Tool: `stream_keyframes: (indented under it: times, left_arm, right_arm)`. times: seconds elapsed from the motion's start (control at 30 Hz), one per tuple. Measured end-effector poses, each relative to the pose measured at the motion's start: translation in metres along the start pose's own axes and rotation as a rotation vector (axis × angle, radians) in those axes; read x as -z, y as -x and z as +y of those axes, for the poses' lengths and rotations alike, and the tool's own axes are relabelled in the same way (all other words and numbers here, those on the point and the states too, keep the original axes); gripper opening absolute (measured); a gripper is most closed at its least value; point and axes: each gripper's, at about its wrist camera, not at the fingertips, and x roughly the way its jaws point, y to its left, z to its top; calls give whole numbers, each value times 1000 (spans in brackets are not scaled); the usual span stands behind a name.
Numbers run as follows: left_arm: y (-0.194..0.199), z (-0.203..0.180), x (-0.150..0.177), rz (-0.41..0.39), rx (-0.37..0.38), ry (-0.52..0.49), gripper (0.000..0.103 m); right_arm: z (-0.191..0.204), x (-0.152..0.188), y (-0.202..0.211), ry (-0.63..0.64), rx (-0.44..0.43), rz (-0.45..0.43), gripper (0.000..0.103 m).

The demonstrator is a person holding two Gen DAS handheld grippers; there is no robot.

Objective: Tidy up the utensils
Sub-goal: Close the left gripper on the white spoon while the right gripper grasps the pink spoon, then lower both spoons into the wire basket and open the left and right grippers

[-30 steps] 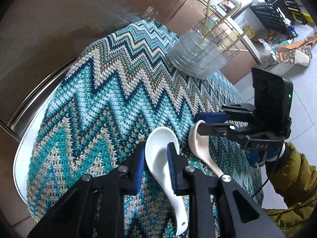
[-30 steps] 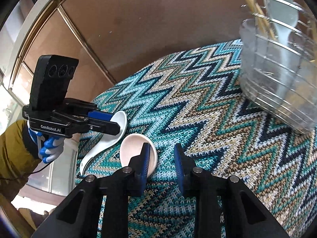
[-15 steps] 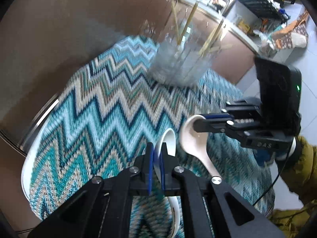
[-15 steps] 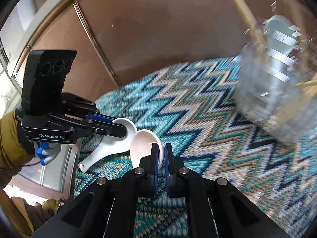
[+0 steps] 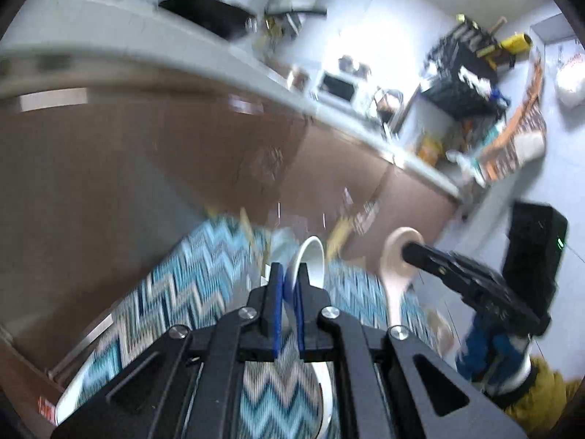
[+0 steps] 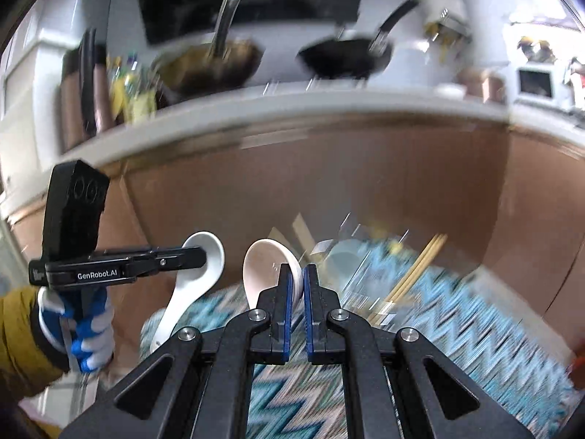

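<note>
- White soup spoon point(image 5: 310, 259): clamped at the bowl rim between the pads of the left gripper point(image 5: 289, 285), lifted clear of the zigzag knitted cloth point(image 5: 175, 292). Its long axis runs roughly along the gripper's fingers, bowl leading and raised, handle trailing back beneath the gripper toward the near edge of the table.
- Cream soup spoon point(image 6: 268, 267): clamped at the bowl rim by the right gripper point(image 6: 297, 289), likewise airborne. Bowl points up and forward, hollow side facing the camera; in the left wrist view the handle hangs steeply downward.
- Both grippers are closed tightly on their spoons; the two spoons ride side by side, near each other but apart.
- Utensil holder point(image 6: 343, 256): heavily blurred, standing toward the far edge of the table ahead of both grippers. Chopsticks point(image 6: 413, 274) lean out of it; a pale shape inside may be another spoon, not confirmed.
- Progress, as judged: chopsticks are already housed; no further loose utensils are visible on the cloth. Both spoons are picked up but not yet delivered. Remaining: carry them over the holder, tip the handles down, release.
- Surroundings: brown cabinet fronts point(image 6: 365, 175) behind the table, counter above with pans point(image 6: 343, 58). Motion blur limits detail.
</note>
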Motion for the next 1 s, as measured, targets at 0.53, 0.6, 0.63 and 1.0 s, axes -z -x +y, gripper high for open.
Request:
stream_keyframes:
  times: [0.53, 0.6, 0.63, 1.0]
  left_arm:
    - [-97, -36, -16, -466, -357, 17, 6]
    - [-107, -34, -6, -467, -367, 27, 6]
    - [-110, -35, 0, -477, -379, 26, 6]
    - [-122, -38, 37, -543, -406, -6, 19]
  right_arm:
    - [-52, -41, -50, -4, 407, -342, 6]
    - [-59, -34, -60, -12, 412, -337, 6]
    - [-61, -30, -65, -16, 412, -336, 6]
    - [-61, 13, -75, -7, 392, -310, 10]
